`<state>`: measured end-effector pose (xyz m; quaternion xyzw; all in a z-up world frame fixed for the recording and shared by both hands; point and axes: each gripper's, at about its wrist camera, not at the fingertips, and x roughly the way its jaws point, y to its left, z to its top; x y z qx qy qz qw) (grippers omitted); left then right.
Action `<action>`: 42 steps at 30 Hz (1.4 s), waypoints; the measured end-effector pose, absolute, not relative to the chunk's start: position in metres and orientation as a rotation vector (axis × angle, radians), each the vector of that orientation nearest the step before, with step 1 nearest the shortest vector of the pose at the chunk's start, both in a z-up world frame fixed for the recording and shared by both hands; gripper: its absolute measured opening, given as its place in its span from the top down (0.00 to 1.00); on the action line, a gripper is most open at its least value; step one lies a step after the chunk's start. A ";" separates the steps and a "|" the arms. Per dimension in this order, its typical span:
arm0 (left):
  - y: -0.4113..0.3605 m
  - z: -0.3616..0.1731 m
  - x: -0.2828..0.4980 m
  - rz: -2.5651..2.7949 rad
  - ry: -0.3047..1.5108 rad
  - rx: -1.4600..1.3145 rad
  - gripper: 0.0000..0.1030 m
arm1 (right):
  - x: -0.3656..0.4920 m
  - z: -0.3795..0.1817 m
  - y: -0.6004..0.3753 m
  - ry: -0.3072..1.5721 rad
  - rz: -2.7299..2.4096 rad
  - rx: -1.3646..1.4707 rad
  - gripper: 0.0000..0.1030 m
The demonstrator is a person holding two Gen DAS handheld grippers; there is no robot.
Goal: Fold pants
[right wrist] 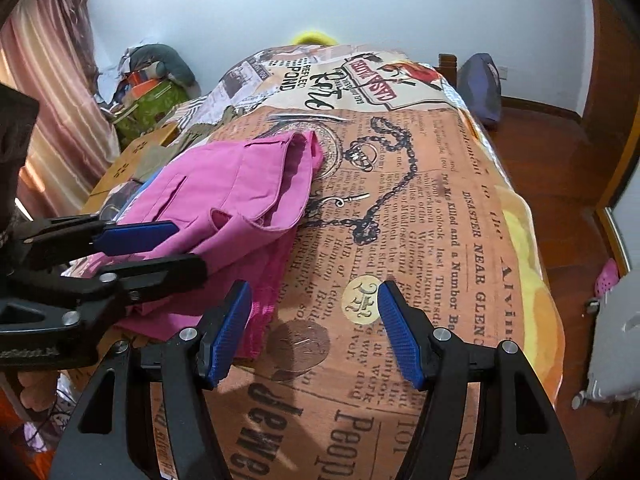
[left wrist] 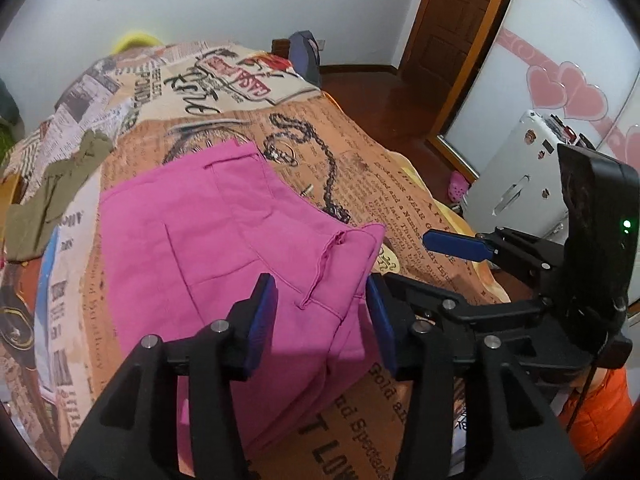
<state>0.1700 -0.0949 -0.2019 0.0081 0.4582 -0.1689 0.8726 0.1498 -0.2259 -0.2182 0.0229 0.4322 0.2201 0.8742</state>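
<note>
The pink pants (left wrist: pixel 224 240) were seen already folded into a compact stack on the bed (right wrist: pixel 440 208), so little was judged left. The left hand-held gripper (left wrist: pixel 322 312) and right hand-held gripper (right wrist: pixel 314 324) were spread wide, nothing grasped.

Bedspread (right wrist: pixel 440 208) right of pink pants (right wrist: pixel 224 184) bare; olive garment (left wrist: pixel 52 184) crowds left edge
</note>
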 end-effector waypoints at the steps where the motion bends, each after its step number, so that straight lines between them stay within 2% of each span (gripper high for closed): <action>1: -0.093 -0.198 0.169 -0.347 0.949 0.013 0.55 | 0.150 -0.216 -0.227 0.898 0.455 0.046 0.40; 4: -0.081 -0.182 0.168 -0.336 0.916 -0.013 0.54 | 0.149 -0.210 -0.229 0.882 0.448 0.043 0.40; 6: -0.068 -0.167 0.168 -0.314 0.877 -0.022 0.50 | 0.148 -0.204 -0.230 0.869 0.449 0.049 0.40; 8: -0.054 -0.156 0.170 -0.286 0.840 -0.016 0.41 | 0.148 -0.199 -0.230 0.855 0.453 0.055 0.40; 13: -0.017 -0.145 0.190 -0.168 0.810 0.046 0.40 | 0.152 -0.187 -0.218 0.822 0.490 0.081 0.40; 18: 0.018 -0.160 0.213 -0.117 0.859 0.044 0.40 | 0.162 -0.189 -0.195 0.826 0.535 0.100 0.40; 27: 0.042 -0.199 0.254 -0.134 0.929 0.044 0.40 | 0.159 -0.227 -0.185 0.933 0.538 0.083 0.40; 34: 0.059 -0.243 0.306 -0.235 1.066 -0.126 0.40 | 0.160 -0.229 -0.187 0.938 0.540 0.108 0.40; 36: 0.061 -0.253 0.317 -0.256 1.090 -0.172 0.45 | 0.162 -0.230 -0.185 0.940 0.545 0.100 0.40; 37: 0.062 -0.258 0.320 -0.272 1.094 -0.194 0.60 | 0.163 -0.230 -0.185 0.940 0.547 0.098 0.40; 39: 0.065 -0.262 0.325 -0.278 1.102 -0.226 0.73 | 0.165 -0.231 -0.185 0.941 0.549 0.092 0.40; 40: 0.067 -0.263 0.325 -0.276 1.096 -0.231 0.82 | 0.167 -0.231 -0.185 0.942 0.550 0.089 0.39; 42: 0.070 -0.261 0.324 -0.269 1.087 -0.228 0.85 | 0.172 -0.232 -0.185 0.943 0.547 0.075 0.37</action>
